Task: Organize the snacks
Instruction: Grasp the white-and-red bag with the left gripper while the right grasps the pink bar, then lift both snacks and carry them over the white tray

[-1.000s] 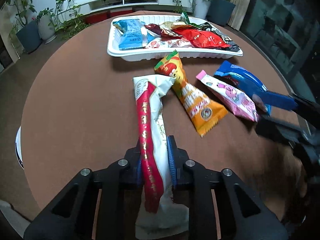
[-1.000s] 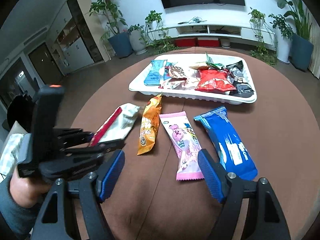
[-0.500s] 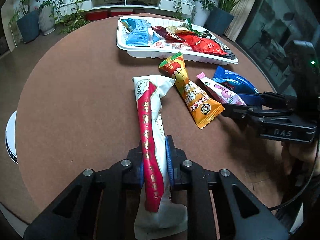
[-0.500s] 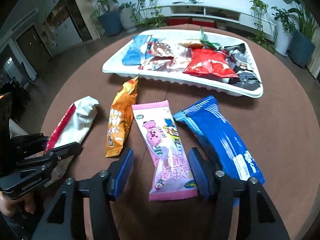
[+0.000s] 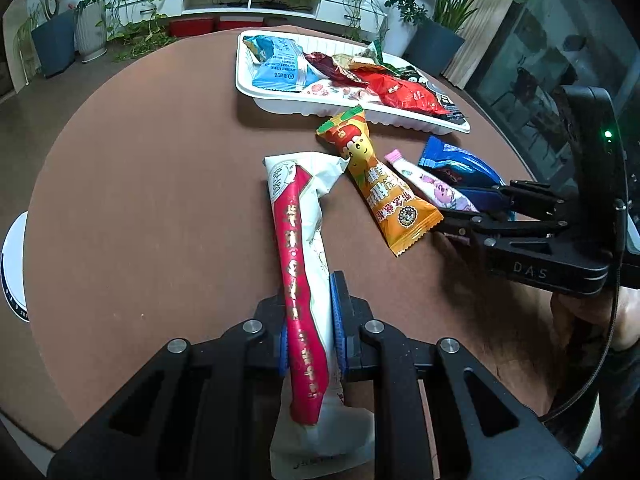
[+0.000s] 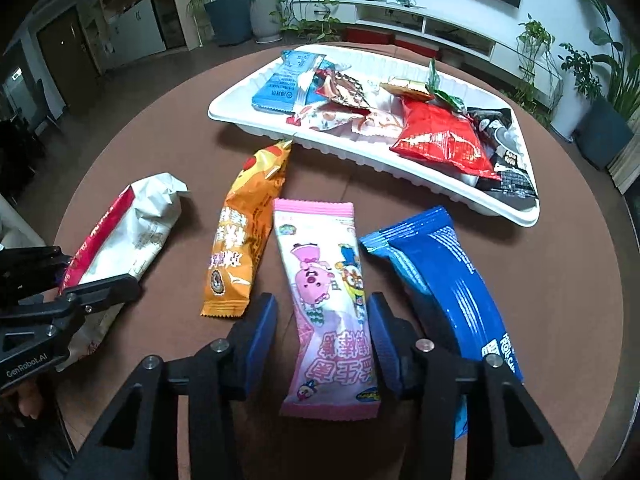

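My left gripper (image 5: pixel 310 300) is shut on a long red-and-white snack packet (image 5: pixel 298 240), gripping it near its lower end on the brown round table (image 5: pixel 160 200). The jaws of my right gripper (image 6: pixel 322 312) are closing around a pink cartoon packet (image 6: pixel 320 264), which lies between them. A gap still shows beside the left pad. An orange packet (image 6: pixel 240 240) lies left of the pink one and a blue packet (image 6: pixel 448 272) right of it. Behind them a white tray (image 6: pixel 360 156) holds several snacks.
The table edge curves close behind the tray and along both sides. Potted plants (image 6: pixel 232 8) and a low white TV shelf (image 6: pixel 420 20) stand beyond it. A white round object (image 5: pixel 12 264) sits off the table's left edge. A hand (image 5: pixel 588 312) holds the right gripper.
My right gripper came forward and down over the pink packet and its jaws narrowed around it. My left gripper kept its hold on the red-and-white packet and barely moved.
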The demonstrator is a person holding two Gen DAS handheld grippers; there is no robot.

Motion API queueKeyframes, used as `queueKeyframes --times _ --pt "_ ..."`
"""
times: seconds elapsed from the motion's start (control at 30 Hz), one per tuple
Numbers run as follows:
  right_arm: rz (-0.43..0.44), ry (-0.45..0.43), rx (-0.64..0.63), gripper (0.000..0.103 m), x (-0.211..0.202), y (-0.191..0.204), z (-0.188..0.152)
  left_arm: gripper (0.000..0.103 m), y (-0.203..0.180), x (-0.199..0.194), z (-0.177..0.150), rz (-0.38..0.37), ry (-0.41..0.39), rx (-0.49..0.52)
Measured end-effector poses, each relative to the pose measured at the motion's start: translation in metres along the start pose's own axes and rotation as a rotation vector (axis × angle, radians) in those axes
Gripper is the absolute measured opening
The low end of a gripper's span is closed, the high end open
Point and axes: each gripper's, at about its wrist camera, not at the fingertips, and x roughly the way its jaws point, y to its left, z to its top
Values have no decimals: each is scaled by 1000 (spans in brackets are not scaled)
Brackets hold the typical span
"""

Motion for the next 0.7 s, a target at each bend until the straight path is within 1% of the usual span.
queueKeyframes --times 0.03,0.1,0.17,0.23,0.47,0.7 --pt "1 -2 2 34 -1 1 -1 15 0 0 0 -2 -1 -2" --pt "3 -3 12 29 -2 1 -3 15 1 -1 -1 -6 -2 -6" --pt "10 -9 33 27 -4 -1 -4 15 1 -1 -1 -8 -5 -8" --pt "25 -21 63 22 -9 -4 -7 15 1 -3 -2 -9 -12 -10" --pt "67 -82 150 20 -29 -14 -15 14 0 -11 -1 -24 -32 -19" --pt "159 -151 239 19 -55 -24 -19 14 -1 -26 3 -62 -64 -37"
